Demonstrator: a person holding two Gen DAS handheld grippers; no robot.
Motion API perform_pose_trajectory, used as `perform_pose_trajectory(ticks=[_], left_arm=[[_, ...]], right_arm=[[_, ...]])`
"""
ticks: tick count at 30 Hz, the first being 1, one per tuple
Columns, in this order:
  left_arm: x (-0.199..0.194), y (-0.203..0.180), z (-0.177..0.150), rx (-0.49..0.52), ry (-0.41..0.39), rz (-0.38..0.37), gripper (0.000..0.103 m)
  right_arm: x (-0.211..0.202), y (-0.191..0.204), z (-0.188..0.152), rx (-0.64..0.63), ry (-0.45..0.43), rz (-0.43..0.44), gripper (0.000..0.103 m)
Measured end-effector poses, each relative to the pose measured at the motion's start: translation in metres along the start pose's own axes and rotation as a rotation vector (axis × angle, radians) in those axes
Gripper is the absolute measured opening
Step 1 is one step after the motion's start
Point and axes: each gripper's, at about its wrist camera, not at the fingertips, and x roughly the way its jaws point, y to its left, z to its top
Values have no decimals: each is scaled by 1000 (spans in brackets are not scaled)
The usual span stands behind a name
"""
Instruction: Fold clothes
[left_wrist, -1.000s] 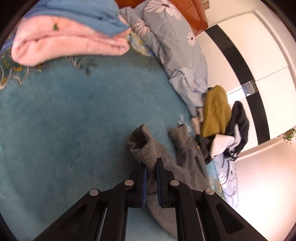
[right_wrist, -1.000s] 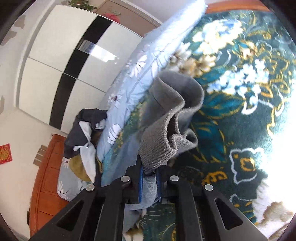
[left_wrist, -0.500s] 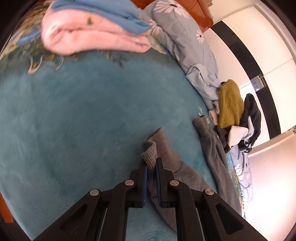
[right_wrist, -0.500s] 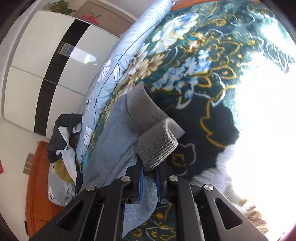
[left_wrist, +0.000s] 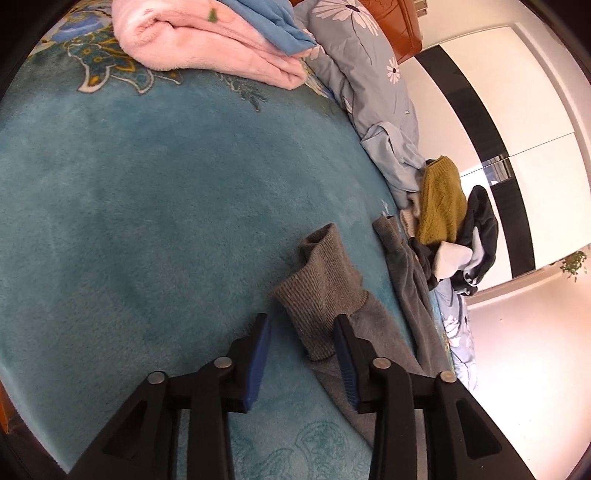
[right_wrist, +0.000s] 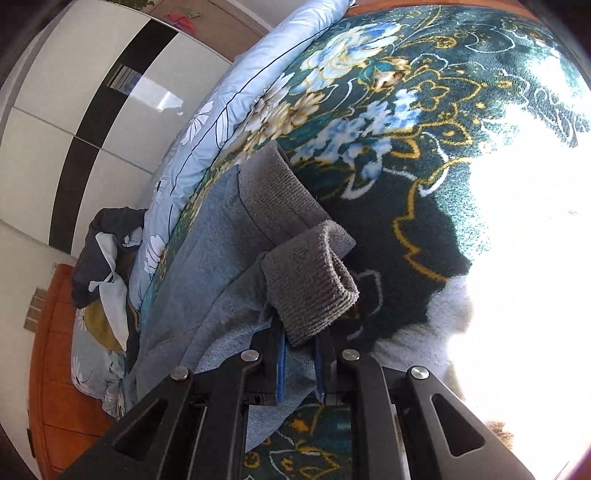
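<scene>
Grippers, two: left gripper (left_wrist: 301, 325) wide open (nothing held), right gripper (right_wrist: 299, 354) pinching one grey garment (right_wrist: 306, 291).

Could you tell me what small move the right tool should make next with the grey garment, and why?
Probably open the right tool and let go: the left tool stands open with its grey cuff lying on the teal blanket, while the right one grips the other cuff.
</scene>
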Motion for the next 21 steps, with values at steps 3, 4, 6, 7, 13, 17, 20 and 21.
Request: perform_pose_trajectory(ticks=[3,4,6,7,13,17,20,21], left_arm=[[6,-7,1,18,-6,-13,40],[8,-9,2,22,-12,-10,30],[8,-15,4,19,-27,-4,9],[4,-18,5,19,-42,-6,9],[-37,-37,9,76,-139,-49,8],[-46,-28,4,89,-148,-5,8],[-35,-6,1,27,-105,14,8],[-30,1,0,1,-93,16,8]], right_arm=[[-1,0,-1,11,0,3,15],[-2,1,-1,11,0,2,15],[-5,5,-1,6,-4,5,14],[-6,6,-1,3,-6,7,14],[-42,21,3,-49,-83,79,11],[-49,14,-3,-97,-84,51,11],[-30,-12,-10,-31,-30,27,11],[-28,-17,-13,-25,-25,26,11]])
